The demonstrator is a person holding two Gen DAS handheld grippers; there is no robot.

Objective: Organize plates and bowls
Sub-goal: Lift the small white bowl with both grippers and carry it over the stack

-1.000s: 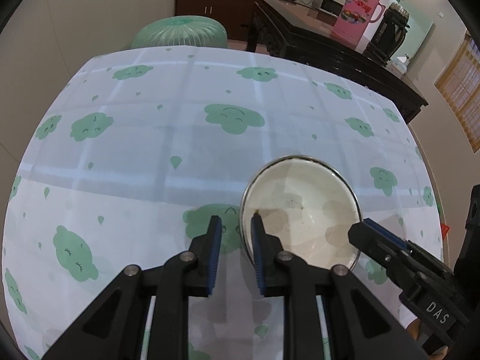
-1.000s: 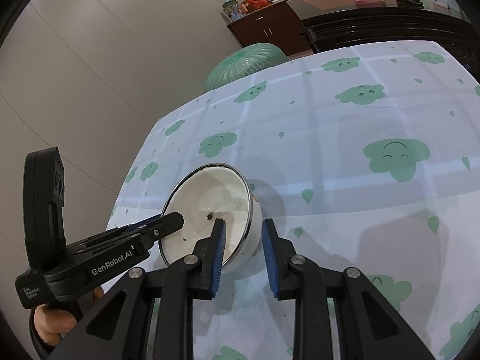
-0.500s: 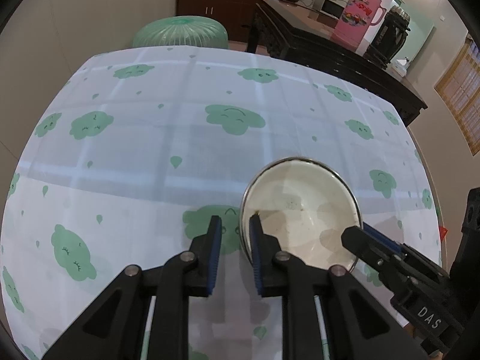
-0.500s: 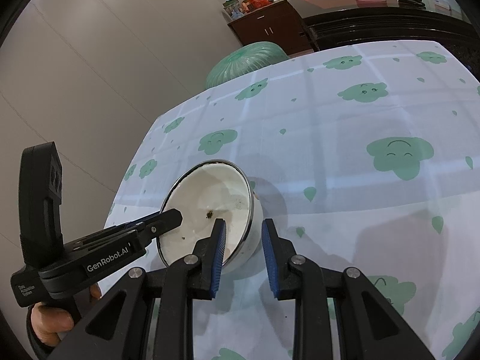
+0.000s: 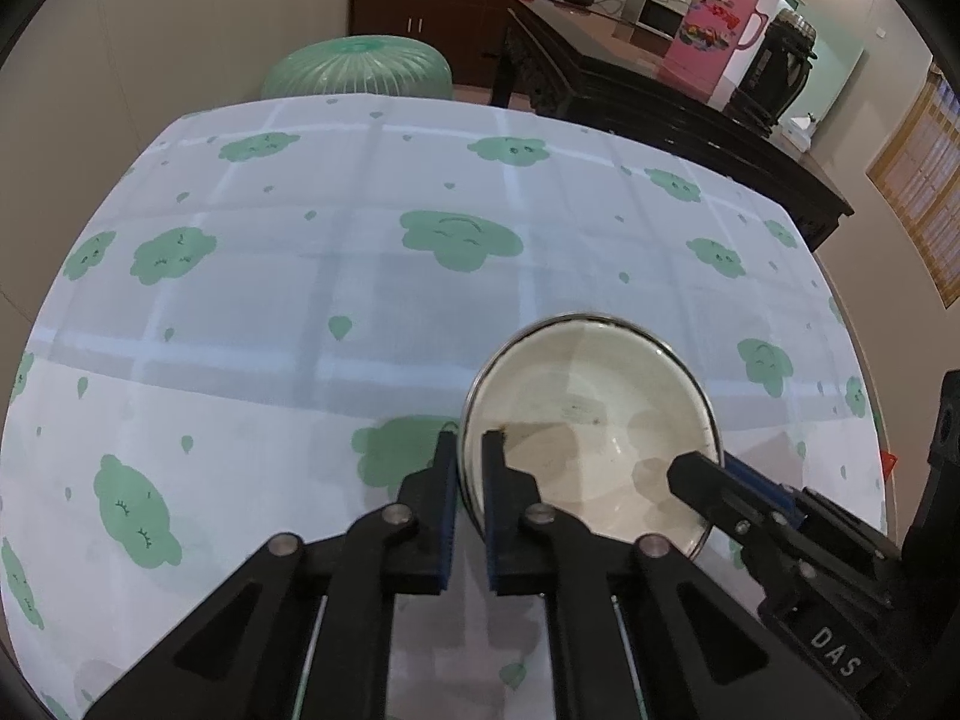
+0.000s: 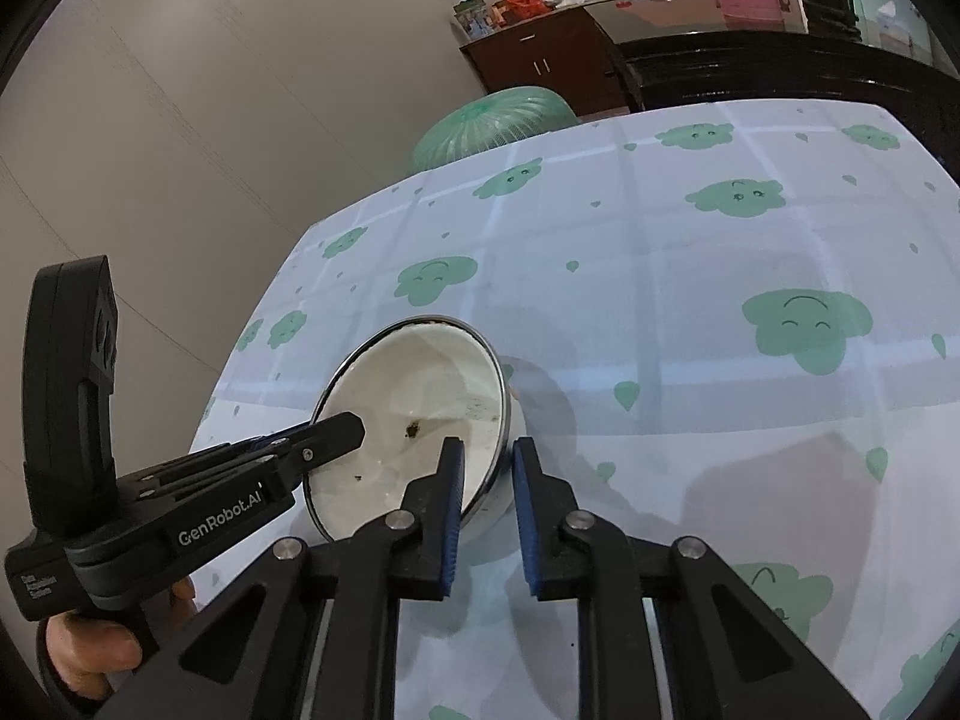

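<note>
- While both grippers straddle opposite rims of the bowl (image 5: pixel 591 438) on the bench (image 5: pixel 360 276), I note the left fingers (image 5: pixel 445 498) clenched on its left rim.
- Right fingers (image 6: pixel 451 516) closing across the right rim; neither is nearer.

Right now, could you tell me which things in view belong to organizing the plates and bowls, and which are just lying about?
Part of the job:
- white enamel bowl, on the cloud-print tablecloth
- left gripper, shut on the bowl's rim
- right gripper, jaws closing over the opposite rim

Just lying about:
- green plastic stool
- pink thermos jug
- dark wooden sideboard
</note>
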